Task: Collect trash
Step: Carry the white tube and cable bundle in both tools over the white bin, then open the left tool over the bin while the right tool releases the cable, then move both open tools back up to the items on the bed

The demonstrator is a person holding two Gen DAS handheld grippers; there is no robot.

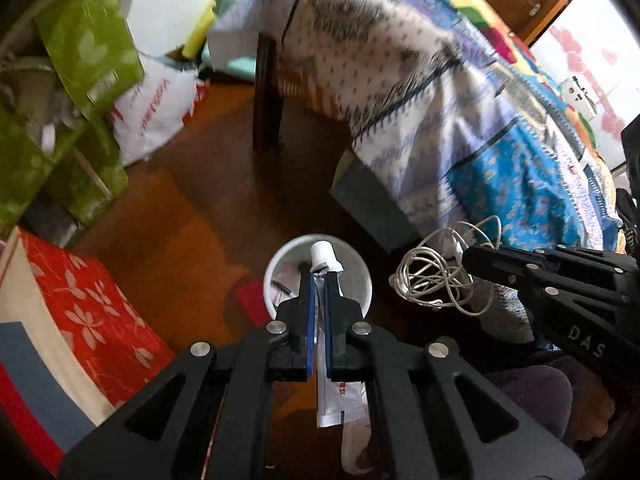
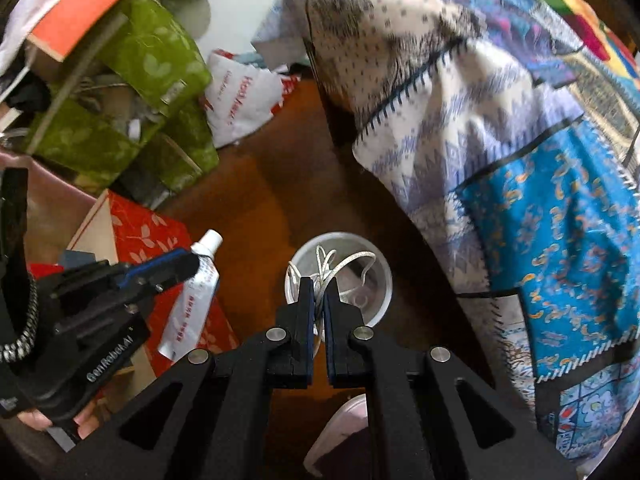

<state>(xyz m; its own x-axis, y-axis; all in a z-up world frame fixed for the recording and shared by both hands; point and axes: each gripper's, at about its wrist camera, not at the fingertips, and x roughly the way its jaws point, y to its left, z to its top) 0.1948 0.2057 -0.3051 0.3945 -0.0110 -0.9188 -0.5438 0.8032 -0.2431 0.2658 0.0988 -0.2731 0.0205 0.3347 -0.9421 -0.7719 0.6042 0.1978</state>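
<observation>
A: Trash first: where is it?

B: The toothpaste tube (image 1: 320, 264) is clamped in the left gripper (image 1: 319, 280), white cap forward, hanging above the white bin (image 1: 362, 276). The tangled white cable (image 1: 436, 276) is pinched in the right gripper (image 2: 319, 292), also over the bin, just beside the tube.

A: Anything in the bin?

B: Something pale and a dark sliver lie at its bottom; too blurred to name.

A: And around the bin?

B: It stands on the brown wooden floor (image 1: 192, 208). A red floral box (image 1: 92, 300) sits to its left, green floral boxes (image 1: 88, 44) further back on that side. A patterned blanket (image 1: 460, 120) drapes down just to its right.
</observation>
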